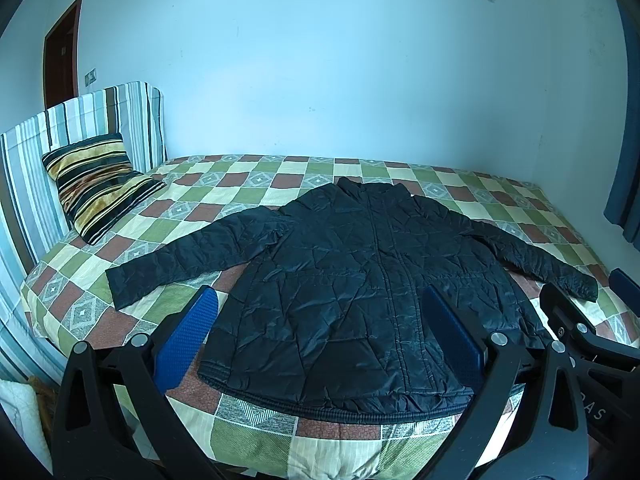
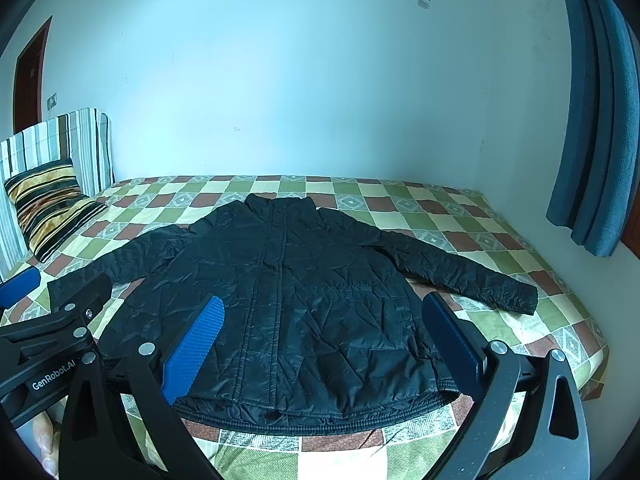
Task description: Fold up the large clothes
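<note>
I hold both grippers side by side, left [image 1: 320, 320] and right [image 2: 322, 328], jaws spread wide, gripping nothing.

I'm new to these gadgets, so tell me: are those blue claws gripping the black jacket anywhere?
No. Both the left gripper and the right gripper are open and hold nothing; the jacket lies flat on the bed.

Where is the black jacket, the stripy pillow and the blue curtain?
black jacket [image 1: 344, 280]: left wrist view, on its chest.
stripy pillow [image 1: 98, 184]: left wrist view, on its middle.
blue curtain [image 2: 596, 128]: right wrist view, on its hanging folds.
</note>
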The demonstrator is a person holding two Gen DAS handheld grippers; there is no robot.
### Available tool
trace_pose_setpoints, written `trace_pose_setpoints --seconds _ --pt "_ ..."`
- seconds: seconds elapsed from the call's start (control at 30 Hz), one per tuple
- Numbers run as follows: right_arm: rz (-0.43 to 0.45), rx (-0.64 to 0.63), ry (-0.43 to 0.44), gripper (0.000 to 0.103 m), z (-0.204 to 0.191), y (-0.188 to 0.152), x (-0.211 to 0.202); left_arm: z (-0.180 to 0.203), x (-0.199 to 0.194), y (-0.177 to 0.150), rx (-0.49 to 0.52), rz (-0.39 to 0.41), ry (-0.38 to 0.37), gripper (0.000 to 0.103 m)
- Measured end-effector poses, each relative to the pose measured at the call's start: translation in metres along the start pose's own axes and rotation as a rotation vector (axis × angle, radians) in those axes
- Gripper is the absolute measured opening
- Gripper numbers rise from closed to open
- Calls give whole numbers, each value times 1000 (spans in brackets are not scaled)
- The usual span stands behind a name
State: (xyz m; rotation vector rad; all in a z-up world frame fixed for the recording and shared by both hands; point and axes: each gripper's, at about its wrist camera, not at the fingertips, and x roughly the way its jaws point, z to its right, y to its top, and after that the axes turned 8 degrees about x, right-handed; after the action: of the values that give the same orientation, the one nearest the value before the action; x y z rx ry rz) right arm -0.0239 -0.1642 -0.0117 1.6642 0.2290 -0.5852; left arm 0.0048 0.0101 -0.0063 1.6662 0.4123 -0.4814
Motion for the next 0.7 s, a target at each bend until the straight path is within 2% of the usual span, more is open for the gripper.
trace_pose_setpoints --seconds 0.7 --pt "-3 -4 2 98 -3 -2 0 -5 0 -3 -3 -4 -2 101"
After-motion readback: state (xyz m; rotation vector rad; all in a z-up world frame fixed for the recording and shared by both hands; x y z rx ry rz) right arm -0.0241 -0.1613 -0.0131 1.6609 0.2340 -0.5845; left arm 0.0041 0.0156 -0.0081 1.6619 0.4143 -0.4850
